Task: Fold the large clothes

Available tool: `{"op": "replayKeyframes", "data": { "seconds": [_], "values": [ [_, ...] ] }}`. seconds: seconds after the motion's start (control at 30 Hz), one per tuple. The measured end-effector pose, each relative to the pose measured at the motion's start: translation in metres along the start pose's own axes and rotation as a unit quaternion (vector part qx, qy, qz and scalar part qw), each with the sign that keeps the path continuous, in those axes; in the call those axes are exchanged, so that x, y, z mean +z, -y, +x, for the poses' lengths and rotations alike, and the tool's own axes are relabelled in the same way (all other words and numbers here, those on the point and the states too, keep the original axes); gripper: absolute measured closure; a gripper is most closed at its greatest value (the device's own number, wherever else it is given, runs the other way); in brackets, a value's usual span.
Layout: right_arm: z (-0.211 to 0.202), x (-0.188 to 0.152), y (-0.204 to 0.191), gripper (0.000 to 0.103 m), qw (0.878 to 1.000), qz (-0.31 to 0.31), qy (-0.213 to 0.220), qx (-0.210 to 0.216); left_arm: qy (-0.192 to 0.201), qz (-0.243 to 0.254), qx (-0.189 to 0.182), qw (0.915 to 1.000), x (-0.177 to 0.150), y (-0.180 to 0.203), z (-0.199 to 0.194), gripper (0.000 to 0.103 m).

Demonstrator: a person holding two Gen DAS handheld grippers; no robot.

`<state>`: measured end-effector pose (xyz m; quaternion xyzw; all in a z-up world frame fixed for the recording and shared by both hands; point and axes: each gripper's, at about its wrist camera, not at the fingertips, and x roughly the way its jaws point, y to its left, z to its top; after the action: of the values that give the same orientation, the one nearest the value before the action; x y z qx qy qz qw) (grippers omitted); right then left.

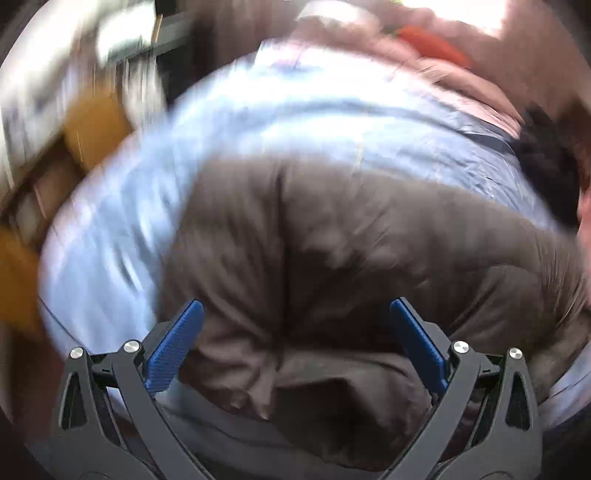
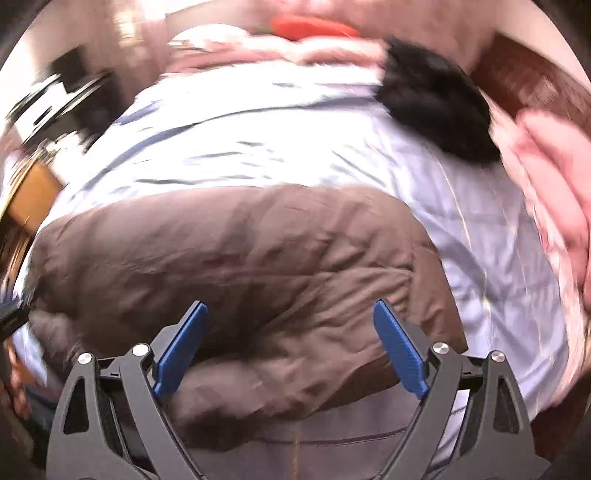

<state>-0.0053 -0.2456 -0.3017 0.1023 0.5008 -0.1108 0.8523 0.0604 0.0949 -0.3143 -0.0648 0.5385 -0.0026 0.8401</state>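
Note:
A large brown garment (image 1: pixel 332 240) lies crumpled on a pale blue bed sheet (image 1: pixel 258 110). My left gripper (image 1: pixel 295 310) hovers just above its near part, jaws wide open, holding nothing. In the right wrist view the same brown garment (image 2: pixel 240 251) is spread across the sheet (image 2: pixel 277 122). My right gripper (image 2: pixel 290 310) is also wide open and empty over the garment's near edge. Both views are motion-blurred.
A black furry item (image 2: pixel 436 99) lies at the far right of the bed. Pink bedding (image 2: pixel 554 177) is piled along the right and far side, with a red object (image 2: pixel 310 26) on it. Brown furniture (image 1: pixel 92 125) stands to the left of the bed.

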Motion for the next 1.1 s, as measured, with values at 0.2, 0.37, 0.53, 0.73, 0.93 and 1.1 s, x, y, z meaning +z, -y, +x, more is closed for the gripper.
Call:
{"op": "replayKeyframes", "data": {
  "seconds": [0.2, 0.37, 0.53, 0.73, 0.93, 1.1],
  "values": [
    [0.07, -0.014, 0.048, 0.01, 0.98, 0.143, -0.123, 0.056, -0.089, -0.016, 0.021, 0.9957, -0.007, -0.018, 0.044, 0.002],
    [0.09, -0.017, 0.032, 0.001, 0.982, 0.126, -0.14, 0.03, -0.106, -0.025, 0.032, 0.9936, 0.001, -0.024, 0.068, 0.002],
    [0.064, -0.013, 0.025, 0.002, 0.99, 0.119, -0.081, 0.006, -0.024, -0.028, 0.033, 0.9988, 0.009, -0.021, 0.031, 0.002],
    [0.001, 0.007, -0.037, 0.003, 0.997, 0.0, 0.074, 0.025, 0.118, 0.068, -0.002, 0.9906, 0.009, 0.021, -0.029, 0.002],
    [0.037, 0.025, -0.095, 0.048, 0.998, -0.035, 0.029, 0.043, 0.035, 0.168, 0.008, 0.9852, -0.006, 0.077, 0.018, 0.002],
    [0.077, 0.021, -0.114, 0.047, 0.998, -0.067, -0.003, -0.01, -0.062, 0.092, -0.036, 0.9932, -0.013, 0.057, 0.052, 0.002]
  ]
}}
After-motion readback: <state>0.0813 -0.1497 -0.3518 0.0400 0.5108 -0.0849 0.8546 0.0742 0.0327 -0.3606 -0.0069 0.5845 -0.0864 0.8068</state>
